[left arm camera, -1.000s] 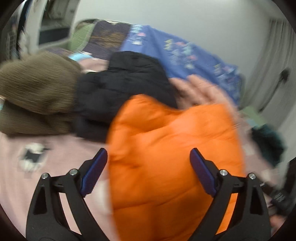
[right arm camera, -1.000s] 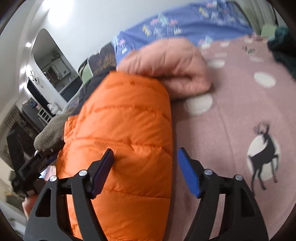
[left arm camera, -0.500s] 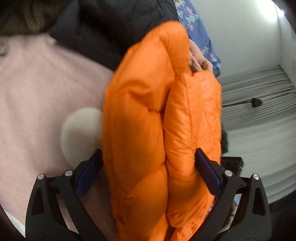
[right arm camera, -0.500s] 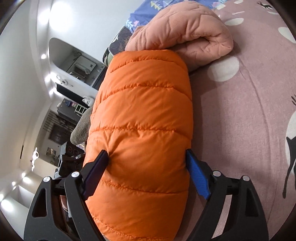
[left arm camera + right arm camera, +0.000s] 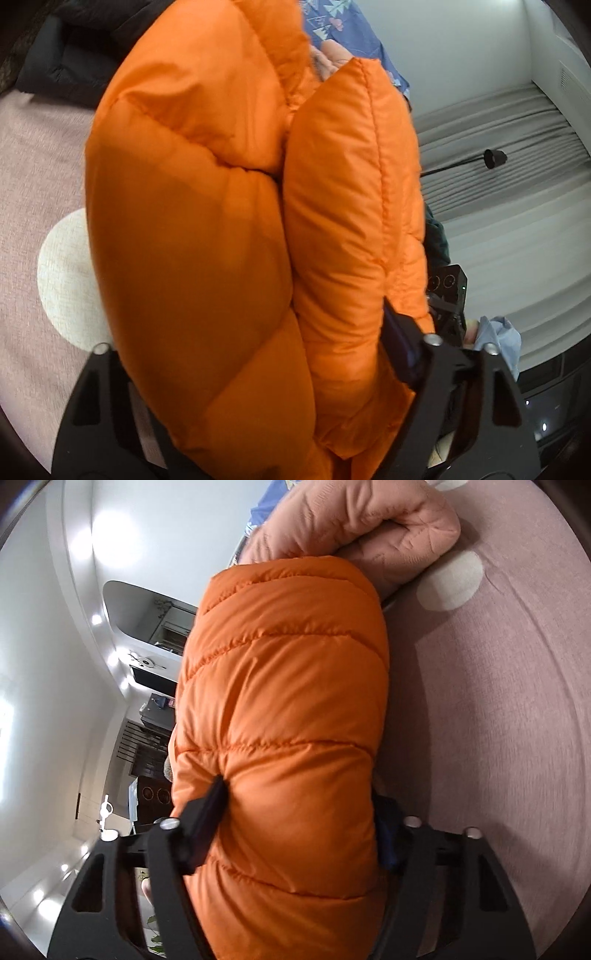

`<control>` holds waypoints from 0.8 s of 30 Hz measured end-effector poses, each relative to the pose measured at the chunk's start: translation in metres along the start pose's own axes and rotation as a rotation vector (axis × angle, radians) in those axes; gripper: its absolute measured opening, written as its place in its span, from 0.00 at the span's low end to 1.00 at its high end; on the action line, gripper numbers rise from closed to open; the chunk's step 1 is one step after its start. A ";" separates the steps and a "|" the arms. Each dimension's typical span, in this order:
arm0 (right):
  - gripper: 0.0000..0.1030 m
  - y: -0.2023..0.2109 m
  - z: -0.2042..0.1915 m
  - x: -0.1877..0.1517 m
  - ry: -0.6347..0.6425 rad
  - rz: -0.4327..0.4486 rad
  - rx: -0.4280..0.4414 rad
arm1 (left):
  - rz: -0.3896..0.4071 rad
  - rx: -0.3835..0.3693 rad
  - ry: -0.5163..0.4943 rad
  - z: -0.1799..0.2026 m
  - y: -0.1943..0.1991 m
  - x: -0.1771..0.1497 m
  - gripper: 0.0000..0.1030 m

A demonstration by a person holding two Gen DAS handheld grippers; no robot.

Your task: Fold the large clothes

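Your left gripper (image 5: 255,343) has its left finger fully buried behind the jacket (image 5: 229,221); only a sliver of the right finger's blue pad shows at the lower right. The jacket's lower end runs off the bottom edge in both views. At the upper left of the left view, the black garment (image 5: 74,48) is mostly covered and cut by the frame. In the right view, the right gripper (image 5: 299,823) shows both pads sunk into the padding, the right one nearly hidden. The peach quilt (image 5: 354,520) is cut at the top edge. The room at the lower left is too small to read.
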State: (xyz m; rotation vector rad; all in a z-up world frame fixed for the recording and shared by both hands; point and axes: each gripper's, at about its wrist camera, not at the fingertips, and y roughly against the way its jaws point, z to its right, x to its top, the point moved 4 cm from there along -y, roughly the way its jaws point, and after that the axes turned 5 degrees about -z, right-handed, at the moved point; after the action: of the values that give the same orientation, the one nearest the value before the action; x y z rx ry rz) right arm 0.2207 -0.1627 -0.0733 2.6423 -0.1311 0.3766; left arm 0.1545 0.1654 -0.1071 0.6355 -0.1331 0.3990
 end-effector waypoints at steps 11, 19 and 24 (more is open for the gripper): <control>0.60 0.041 -0.042 -0.019 0.066 0.095 0.034 | 0.015 -0.095 -0.087 0.055 0.021 -0.018 0.70; 0.59 0.073 -0.055 -0.029 0.102 0.160 0.059 | 0.038 -0.110 -0.156 0.105 0.023 -0.028 0.70; 0.59 0.097 -0.057 -0.026 0.114 0.199 0.076 | 0.043 -0.117 -0.199 0.137 0.019 -0.032 0.70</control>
State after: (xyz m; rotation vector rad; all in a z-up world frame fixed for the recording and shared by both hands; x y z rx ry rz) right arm 0.1675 -0.2219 0.0099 2.6823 -0.3511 0.6086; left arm 0.1172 0.0870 0.0053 0.5570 -0.3579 0.3664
